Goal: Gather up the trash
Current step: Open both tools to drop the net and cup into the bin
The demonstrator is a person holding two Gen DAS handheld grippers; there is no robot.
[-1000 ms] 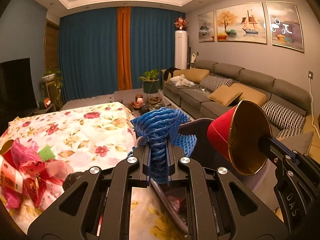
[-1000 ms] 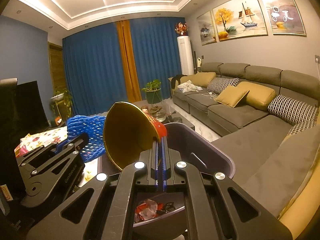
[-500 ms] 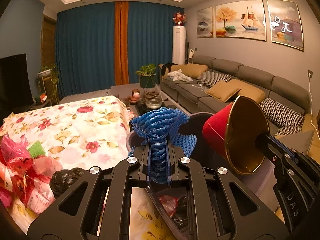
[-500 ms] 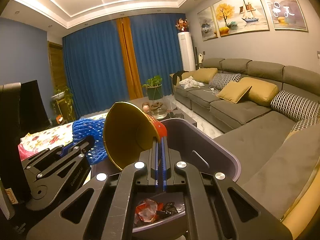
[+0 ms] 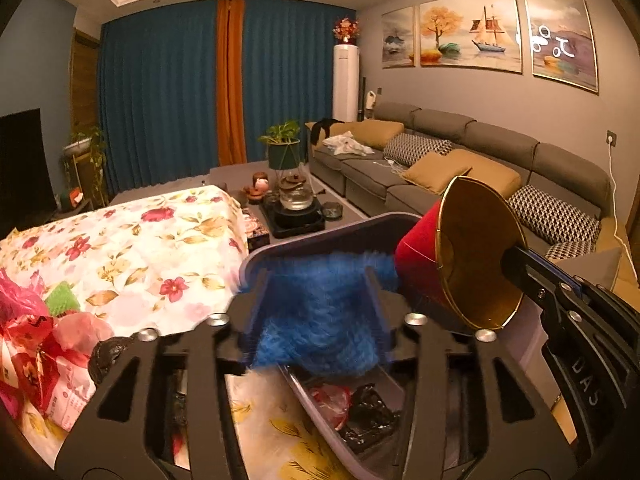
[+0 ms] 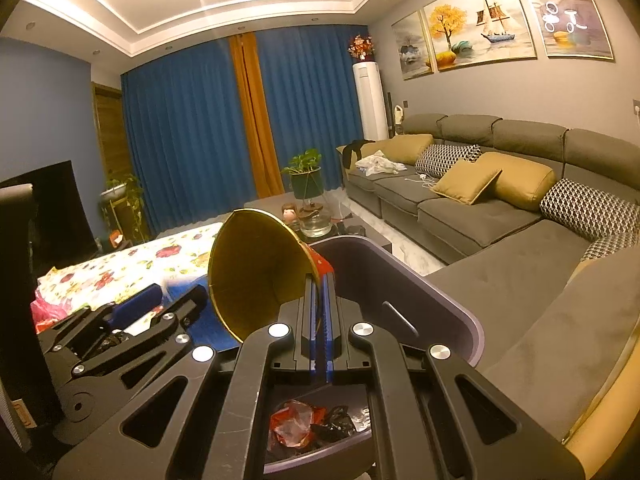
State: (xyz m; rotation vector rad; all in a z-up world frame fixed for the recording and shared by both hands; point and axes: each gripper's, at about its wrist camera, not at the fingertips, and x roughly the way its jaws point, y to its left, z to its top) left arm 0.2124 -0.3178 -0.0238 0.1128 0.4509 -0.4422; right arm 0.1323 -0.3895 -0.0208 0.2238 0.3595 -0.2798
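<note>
My left gripper point(image 5: 316, 296) is open over the purple trash bin point(image 5: 320, 236). The blue foam net point(image 5: 320, 312) is blurred between its spread jaws, loose and dropping. My right gripper point(image 6: 318, 300) is shut on the rim of a red paper cup with a gold inside point(image 6: 256, 272), held over the bin point(image 6: 432, 292). The cup also shows in the left wrist view point(image 5: 472, 252). Red wrappers and black scraps point(image 6: 308, 424) lie at the bin's bottom.
A table with a floral cloth point(image 5: 132, 248) stands left of the bin, with pink and red plastic bags point(image 5: 36, 344) and a black bag point(image 5: 108, 356) at its near corner. A grey sofa point(image 6: 520, 220) runs along the right. A tea tray point(image 5: 296, 208) sits beyond.
My left gripper's jaws have opened and let go of the blue foam net, which now falls blurred toward the bin. The right gripper still holds the cup over the bin.
</note>
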